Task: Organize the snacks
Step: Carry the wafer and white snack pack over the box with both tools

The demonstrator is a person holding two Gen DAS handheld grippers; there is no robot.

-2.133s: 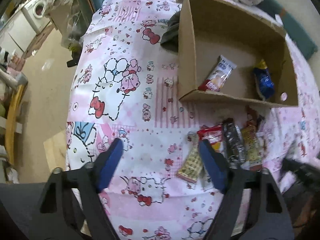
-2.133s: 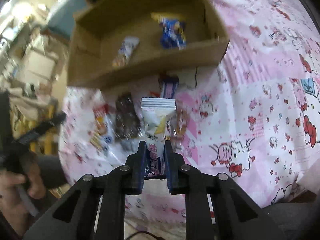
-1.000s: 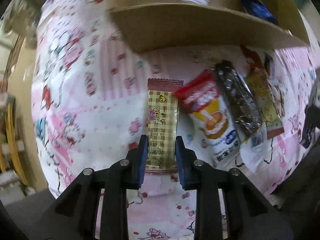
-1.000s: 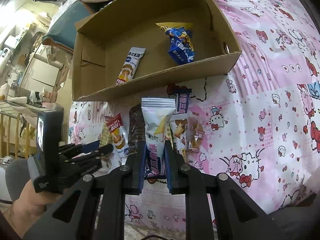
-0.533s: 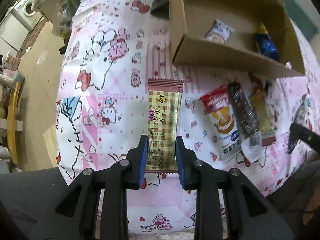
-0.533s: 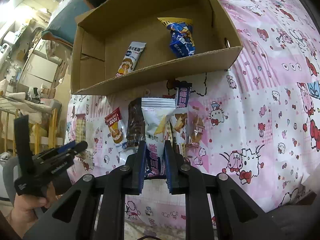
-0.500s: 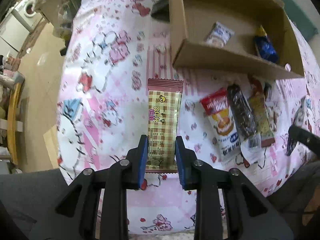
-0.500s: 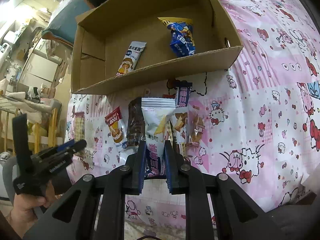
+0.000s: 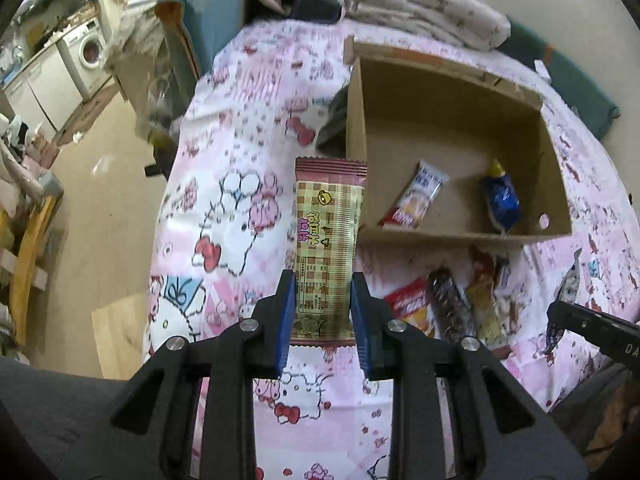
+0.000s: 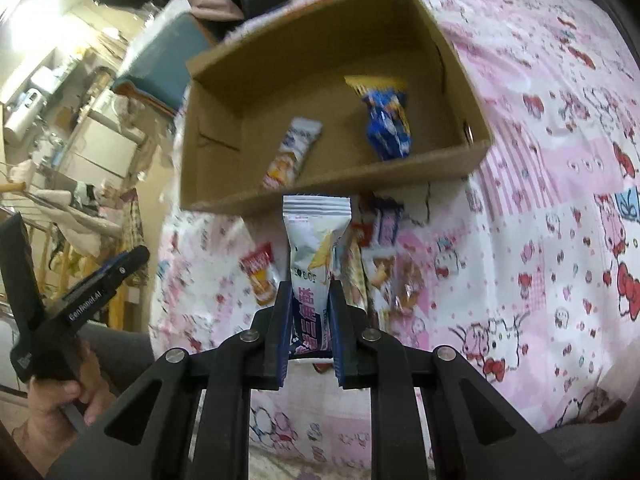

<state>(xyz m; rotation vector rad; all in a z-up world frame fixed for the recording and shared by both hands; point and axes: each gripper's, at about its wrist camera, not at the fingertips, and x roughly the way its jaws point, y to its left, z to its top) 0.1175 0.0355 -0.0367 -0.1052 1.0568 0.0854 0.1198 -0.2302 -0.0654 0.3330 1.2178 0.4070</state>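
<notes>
**Snack sorting: both grippers loaded, above the cloth**

- Pink cartoon-print cloth (image 9: pixel 224 208): spread beneath both grippers.
- Cardboard box (image 9: pixel 356 152): open-topped, ahead of both grippers; holds a white-and-red packet (image 9: pixel 414 200) and a blue packet (image 9: pixel 502 200), apart.
- Loose snacks (image 9: pixel 448 308): clustered on the cloth between box and grippers.
- Left gripper (image 9: pixel 323 320): clamped on the lower end of a checked wafer bar (image 9: pixel 326 240), upright, off the cloth.
- Right gripper (image 10: pixel 310 326): clamped on a white pouch (image 10: pixel 314 240), upright.
</notes>
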